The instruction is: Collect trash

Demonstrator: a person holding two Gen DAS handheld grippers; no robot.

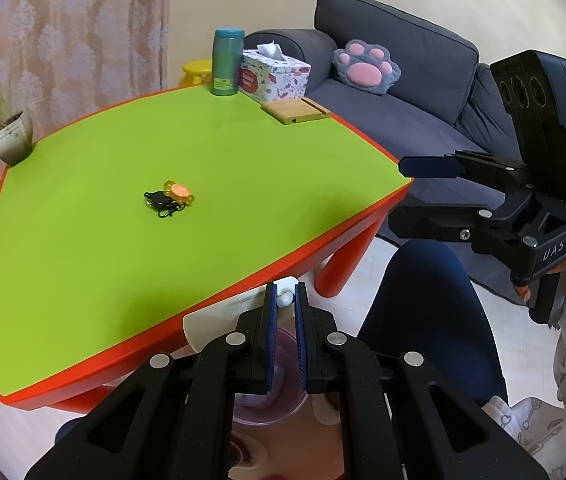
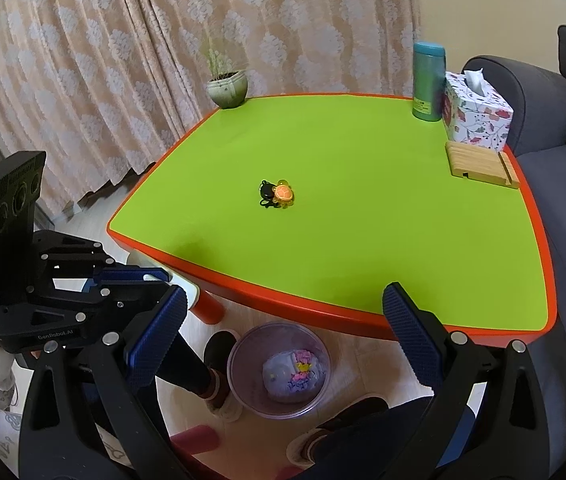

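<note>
Grippers: my left gripper (image 1: 286,312) jaws nearly closed, nothing between; my right gripper (image 2: 285,334) jaws wide, empty | floor: translucent purple plastic bin (image 2: 279,368) with crumpled wrappers, below near table edge | green orange-rimmed table (image 2: 363,240): orange turtle keychain with black clip (image 2: 277,194) mid-top | far edge: teal bottle (image 2: 428,80), floral tissue box (image 2: 477,116)

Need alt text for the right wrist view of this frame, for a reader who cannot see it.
The open right gripper hangs over a translucent bin on the floor holding crumpled trash, just in front of a green table with an orange rim. A small turtle keychain lies mid-table; the left gripper shows at left.
</note>
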